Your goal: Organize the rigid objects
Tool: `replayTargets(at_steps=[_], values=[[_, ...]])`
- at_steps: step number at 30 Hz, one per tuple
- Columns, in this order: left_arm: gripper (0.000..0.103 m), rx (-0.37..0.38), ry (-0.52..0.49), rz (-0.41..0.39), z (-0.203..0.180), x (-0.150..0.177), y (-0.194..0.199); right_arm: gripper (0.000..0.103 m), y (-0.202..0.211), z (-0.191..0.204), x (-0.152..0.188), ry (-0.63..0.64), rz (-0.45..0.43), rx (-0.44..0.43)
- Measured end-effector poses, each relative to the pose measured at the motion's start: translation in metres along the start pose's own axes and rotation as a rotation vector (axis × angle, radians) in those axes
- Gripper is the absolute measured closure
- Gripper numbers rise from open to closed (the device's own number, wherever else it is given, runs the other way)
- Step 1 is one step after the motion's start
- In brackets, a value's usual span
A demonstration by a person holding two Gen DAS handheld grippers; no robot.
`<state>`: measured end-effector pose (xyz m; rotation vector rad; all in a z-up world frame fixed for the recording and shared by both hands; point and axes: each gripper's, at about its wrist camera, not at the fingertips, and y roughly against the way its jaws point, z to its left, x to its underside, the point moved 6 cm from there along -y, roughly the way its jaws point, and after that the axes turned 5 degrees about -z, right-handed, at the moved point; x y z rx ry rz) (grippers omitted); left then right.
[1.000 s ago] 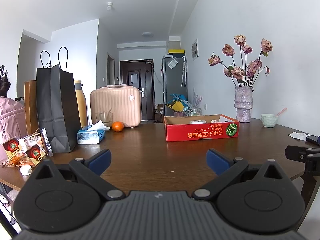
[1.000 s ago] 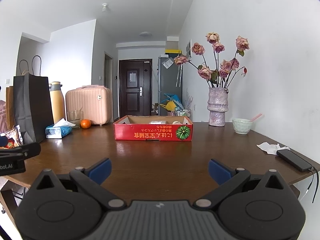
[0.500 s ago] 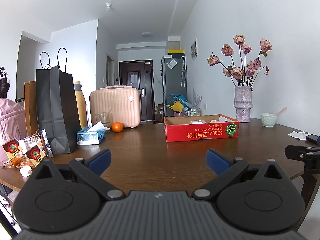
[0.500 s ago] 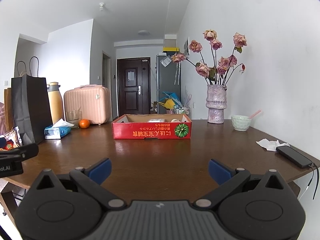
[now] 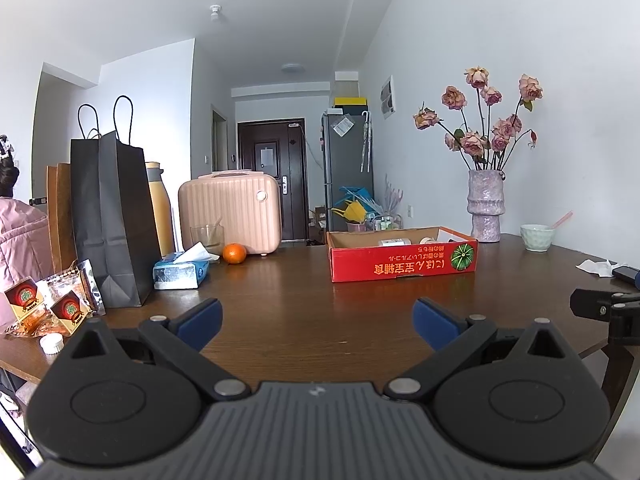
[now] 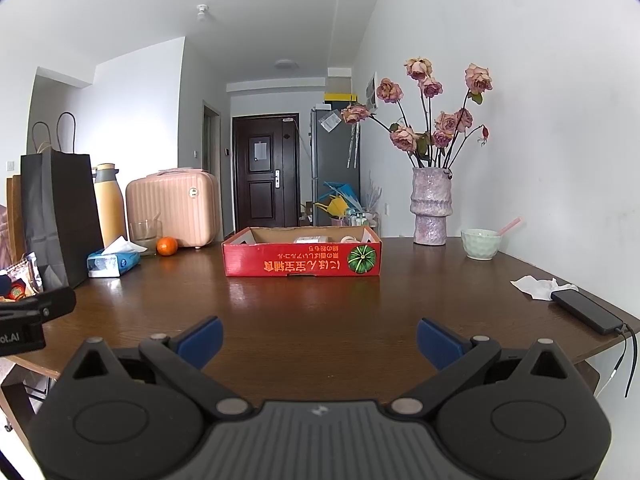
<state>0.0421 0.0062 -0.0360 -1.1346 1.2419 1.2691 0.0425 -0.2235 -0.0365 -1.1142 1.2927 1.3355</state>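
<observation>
Left tongs (image 5: 316, 316) spread wide, empty, low over the bench (image 5: 304, 292), bag (image 5: 116, 220) and orange (image 5: 234, 253) to their left. Box (image 6: 302, 254) sits mid-bench, likely the sorting target. Right tongs (image 6: 320, 336) equally wide, holding nothing, lined up on it.

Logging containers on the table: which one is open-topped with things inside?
The red cardboard box at mid-table: no lid, items visible inside. The pink case is shut; the glass looks empty.
</observation>
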Motion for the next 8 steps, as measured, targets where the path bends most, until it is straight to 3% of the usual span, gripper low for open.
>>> replayTargets(at_steps=[8], values=[[0.000,0.034,0.007,0.011,-0.0007,0.0017,-0.0017,0.000,-0.0006,0.0003,0.0001,-0.001,0.001,-0.001]])
